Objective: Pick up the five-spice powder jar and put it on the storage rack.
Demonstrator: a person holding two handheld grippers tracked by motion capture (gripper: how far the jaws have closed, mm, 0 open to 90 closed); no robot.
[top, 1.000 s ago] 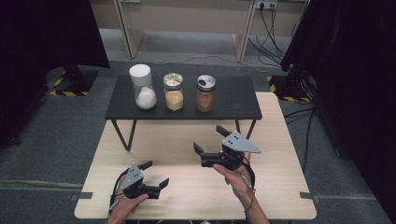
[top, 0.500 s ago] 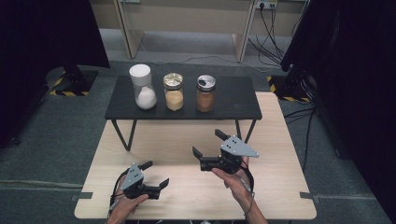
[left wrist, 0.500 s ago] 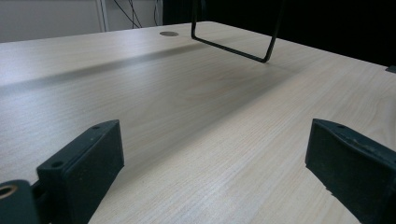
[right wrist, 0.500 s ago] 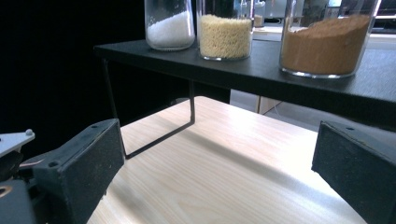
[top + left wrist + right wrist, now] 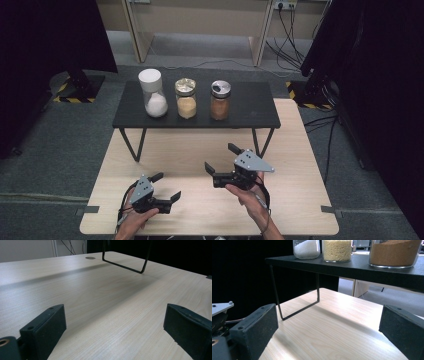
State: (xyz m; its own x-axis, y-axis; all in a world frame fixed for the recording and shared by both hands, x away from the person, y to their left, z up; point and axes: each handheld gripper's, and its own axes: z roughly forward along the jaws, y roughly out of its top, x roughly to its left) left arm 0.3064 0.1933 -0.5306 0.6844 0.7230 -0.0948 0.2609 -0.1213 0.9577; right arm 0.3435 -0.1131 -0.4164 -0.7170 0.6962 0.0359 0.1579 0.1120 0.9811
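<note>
Three jars stand in a row on a low black shelf (image 5: 250,112): a white-lidded jar of white powder (image 5: 152,93), a jar of yellow grains (image 5: 186,98) and a jar of brown powder (image 5: 220,100). My left gripper (image 5: 166,185) rests low over the wooden table (image 5: 200,145) near its front left, open, with nothing between its jaws (image 5: 116,325). My right gripper (image 5: 220,157) is held above the table's middle, in front of the shelf, open and empty (image 5: 329,332). It looks up at the white powder jar (image 5: 306,249), yellow grains jar (image 5: 337,250) and brown powder jar (image 5: 394,253).
The shelf stands on thin black wire legs (image 5: 297,307) (image 5: 125,265) at the back half of the table. Dark curtains (image 5: 45,35) hang at both sides, and cables (image 5: 290,30) lie on the grey floor behind.
My right gripper has sunk a little and drawn back toward the person. The left gripper and the jars have not moved.
</note>
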